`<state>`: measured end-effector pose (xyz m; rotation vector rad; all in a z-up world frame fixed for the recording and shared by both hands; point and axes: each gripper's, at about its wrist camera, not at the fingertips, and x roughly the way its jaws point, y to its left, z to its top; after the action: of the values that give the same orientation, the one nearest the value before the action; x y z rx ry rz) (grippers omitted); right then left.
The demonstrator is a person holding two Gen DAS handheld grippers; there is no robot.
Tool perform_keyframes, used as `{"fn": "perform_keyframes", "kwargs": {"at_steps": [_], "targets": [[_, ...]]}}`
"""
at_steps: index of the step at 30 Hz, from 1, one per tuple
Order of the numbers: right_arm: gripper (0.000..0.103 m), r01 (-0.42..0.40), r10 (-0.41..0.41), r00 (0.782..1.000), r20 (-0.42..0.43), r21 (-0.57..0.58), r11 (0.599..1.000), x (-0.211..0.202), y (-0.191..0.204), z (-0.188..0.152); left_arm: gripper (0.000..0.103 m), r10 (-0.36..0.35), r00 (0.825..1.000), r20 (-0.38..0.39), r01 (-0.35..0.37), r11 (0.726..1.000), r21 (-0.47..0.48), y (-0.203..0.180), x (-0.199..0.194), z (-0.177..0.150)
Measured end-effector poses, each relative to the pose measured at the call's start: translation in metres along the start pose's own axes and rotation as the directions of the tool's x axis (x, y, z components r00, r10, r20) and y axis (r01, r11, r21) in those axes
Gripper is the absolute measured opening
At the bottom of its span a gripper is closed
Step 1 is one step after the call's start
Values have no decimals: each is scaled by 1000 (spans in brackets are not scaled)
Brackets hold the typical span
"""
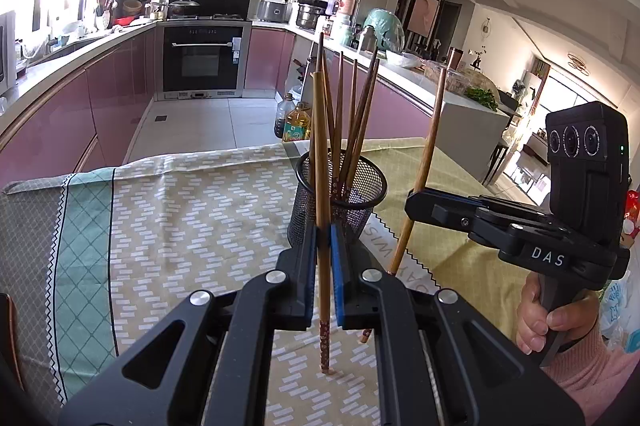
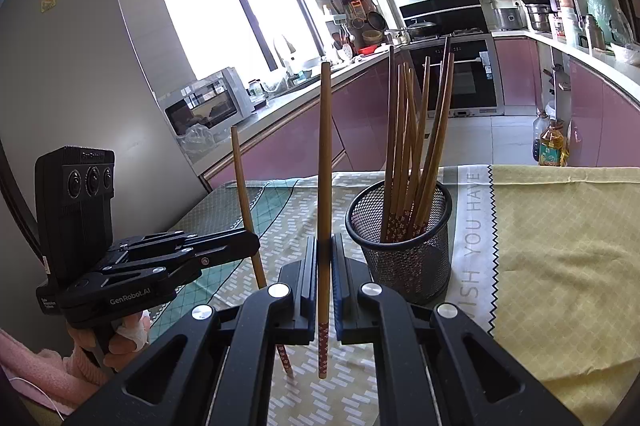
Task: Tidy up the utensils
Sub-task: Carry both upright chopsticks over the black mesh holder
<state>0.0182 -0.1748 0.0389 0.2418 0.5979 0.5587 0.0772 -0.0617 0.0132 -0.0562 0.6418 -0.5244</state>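
Each gripper is clamped on one chopstick held upright: the left gripper [image 1: 323,246] grasps its chopstick [image 1: 321,154], the right gripper [image 2: 324,258] its own chopstick [image 2: 325,162]. Just beyond the jaws, mid-table on the tablecloth [image 1: 192,210], the mesh holder [image 2: 404,242] already carries several chopsticks [image 2: 416,146]. These two appear to be the last; none shows loose.

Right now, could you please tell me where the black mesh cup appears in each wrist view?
Left wrist view: the mesh cup stands centre frame, just beyond the left tool.
Right wrist view: the mesh cup stands right of centre, beside the right tool.
Shared landmark: the oven, far behind it in both.
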Motion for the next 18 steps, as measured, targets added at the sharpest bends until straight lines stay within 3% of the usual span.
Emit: {"fn": "perform_keyframes", "kwargs": {"at_steps": [18], "targets": [[6, 9, -9, 1000, 21, -3, 1000, -3, -3, 6, 8, -2, 1000, 16, 2, 1000, 8, -3, -1, 7]]}}
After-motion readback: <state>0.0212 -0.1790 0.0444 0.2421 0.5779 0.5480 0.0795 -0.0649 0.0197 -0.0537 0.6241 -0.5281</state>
